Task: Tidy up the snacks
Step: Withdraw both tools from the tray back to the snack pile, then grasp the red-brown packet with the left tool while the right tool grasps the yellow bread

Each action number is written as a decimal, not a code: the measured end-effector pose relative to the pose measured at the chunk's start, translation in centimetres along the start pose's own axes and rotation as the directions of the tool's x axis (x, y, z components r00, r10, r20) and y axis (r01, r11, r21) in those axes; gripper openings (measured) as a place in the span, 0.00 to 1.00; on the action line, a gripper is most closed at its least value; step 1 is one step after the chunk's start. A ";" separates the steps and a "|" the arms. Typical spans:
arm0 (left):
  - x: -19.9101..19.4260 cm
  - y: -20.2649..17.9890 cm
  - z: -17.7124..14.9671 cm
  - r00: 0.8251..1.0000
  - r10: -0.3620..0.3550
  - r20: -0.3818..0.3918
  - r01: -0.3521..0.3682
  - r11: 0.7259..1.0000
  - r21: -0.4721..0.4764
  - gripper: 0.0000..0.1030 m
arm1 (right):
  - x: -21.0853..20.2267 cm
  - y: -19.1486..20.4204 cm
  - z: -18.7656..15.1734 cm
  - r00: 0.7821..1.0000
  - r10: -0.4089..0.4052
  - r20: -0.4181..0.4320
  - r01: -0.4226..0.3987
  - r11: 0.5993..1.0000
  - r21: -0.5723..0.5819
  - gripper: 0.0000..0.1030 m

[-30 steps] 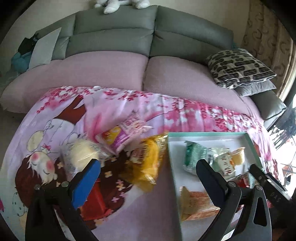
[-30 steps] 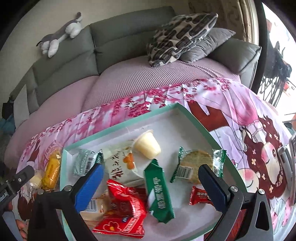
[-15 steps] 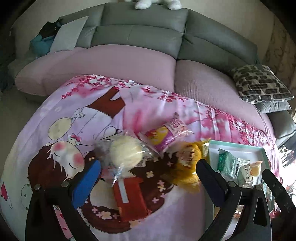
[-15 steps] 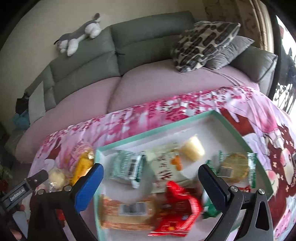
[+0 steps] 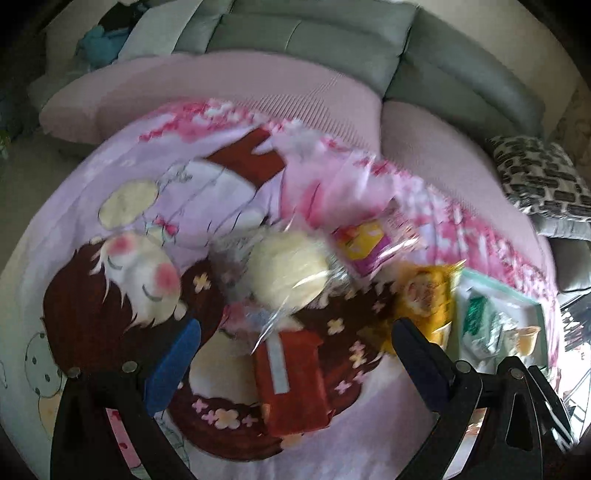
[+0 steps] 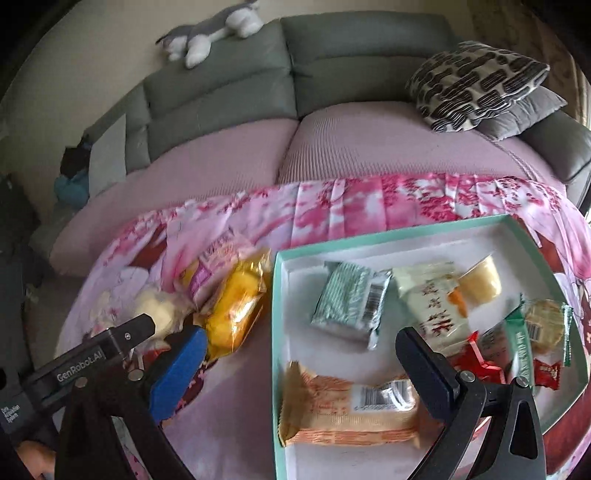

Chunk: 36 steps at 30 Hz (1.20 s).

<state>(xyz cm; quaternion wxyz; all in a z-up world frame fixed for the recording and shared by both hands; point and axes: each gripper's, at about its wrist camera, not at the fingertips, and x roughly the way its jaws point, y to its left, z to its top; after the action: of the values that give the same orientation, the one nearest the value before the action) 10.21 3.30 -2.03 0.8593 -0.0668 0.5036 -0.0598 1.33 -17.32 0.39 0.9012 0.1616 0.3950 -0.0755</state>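
1. Two grippers are in our hands, and both stand wide apart with nothing between the fingers: the left gripper [image 5: 293, 354] hangs over the cloth [image 5: 129, 177], the right gripper [image 6: 301, 354] over the near left part of the tray [image 6: 280, 424].
2. Nearest our left gripper lies the red pack [image 5: 291, 384], flat on the cloth, between the two fingers and a little ahead of their tips.
3. Just beyond it sits the bun [image 5: 288, 271] in clear wrap, with its wrap reaching the red pack's far edge.
4. To the right of the bun lie the pink pack [image 5: 365, 243] and the yellow pack [image 5: 424, 291]; the yellow one rests against the tray's left wall.
5. Under our right gripper, the orange pack [image 6: 351, 410] lies nearest in the tray, between the fingers.
6. Farther in we see the green pack [image 6: 349, 301], the cream pack [image 6: 436, 306] and the jelly cup [image 6: 480, 282].
7. At the tray's right lie the green stick [image 6: 519, 347], the cracker [image 6: 546, 319] and red wrappers [image 6: 480, 363], partly hidden by the right finger.
8. Beyond the cloth stands the sofa [image 6: 332, 155] with a patterned cushion [image 6: 476, 81] and a plush toy [image 6: 210, 33] on its back.
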 end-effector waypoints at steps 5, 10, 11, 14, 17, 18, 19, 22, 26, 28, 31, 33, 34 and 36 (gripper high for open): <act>1.3 0.8 -0.7 0.997 -0.002 -0.071 -0.001 0.999 -0.037 1.00 | 1.0 1.6 -0.6 0.999 -0.043 -0.033 0.041 0.997 -0.070 1.00; 1.9 0.8 -1.2 0.995 0.010 -0.102 -0.014 0.999 -0.045 1.00 | 1.5 2.6 -1.0 0.997 -0.059 -0.045 0.054 0.993 -0.108 1.00; 2.1 0.9 -1.3 0.994 0.012 -0.110 -0.017 0.999 -0.051 1.00 | 1.6 2.7 -1.1 0.997 -0.063 -0.048 0.057 0.992 -0.113 1.00; 2.9 1.0 -1.6 0.990 0.008 -0.139 -0.018 0.997 -0.073 1.00 | 1.9 2.9 -1.3 0.996 -0.068 -0.054 0.061 0.990 -0.127 1.00; 3.5 0.9 -1.7 0.987 0.024 -0.161 -0.036 0.997 -0.072 1.00 | 2.1 2.8 -1.3 0.995 -0.075 -0.060 0.067 0.990 -0.127 1.00; 3.6 0.8 -1.7 0.986 0.031 -0.161 -0.042 0.997 -0.066 1.00 | 2.1 2.7 -1.3 0.995 -0.075 -0.062 0.067 0.990 -0.126 1.00; 3.7 0.6 -1.6 0.986 0.036 -0.162 -0.046 0.997 -0.063 1.00 | 2.2 2.7 -1.3 0.995 -0.075 -0.063 0.066 0.990 -0.126 1.00; 3.8 0.4 -1.6 0.985 0.047 -0.167 -0.057 0.997 -0.053 1.00 | 2.2 2.4 -1.2 0.995 -0.077 -0.060 0.070 0.990 -0.122 1.00; 3.8 0.2 -1.7 0.985 0.051 -0.165 -0.059 0.997 -0.041 1.00 | 2.0 2.1 -1.0 0.996 -0.074 -0.050 0.068 0.991 -0.113 1.00; 3.9 -0.3 -1.7 0.986 0.043 -0.160 -0.051 0.998 -0.043 0.99 | 2.0 2.0 -1.0 0.996 -0.075 -0.050 0.069 0.992 -0.109 1.00; 3.7 -0.4 -1.7 0.987 0.040 -0.156 -0.046 0.998 -0.034 0.91 | 2.0 1.9 -0.9 0.996 -0.079 -0.046 0.073 0.991 -0.110 1.00; 3.6 -0.6 -1.7 0.987 0.038 -0.153 -0.043 0.999 -0.027 0.88 | 2.0 1.9 -0.9 0.996 -0.081 -0.046 0.076 0.991 -0.110 1.00; 3.5 -0.7 -1.6 0.988 0.031 -0.153 -0.035 0.999 -0.025 0.83 | 2.0 1.9 -0.9 0.996 -0.081 -0.046 0.075 0.991 -0.110 1.00; 3.4 -1.0 -1.6 0.988 0.023 -0.151 -0.026 1.000 -0.018 0.77 | 1.9 1.9 -0.9 0.996 -0.081 -0.045 0.076 0.991 -0.109 1.00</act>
<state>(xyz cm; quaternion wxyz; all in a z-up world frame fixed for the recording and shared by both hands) 10.39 1.65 -5.52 0.8188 -0.0644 0.5683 -0.0492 2.48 -15.26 -1.21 0.8948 0.0991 0.4268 -0.0857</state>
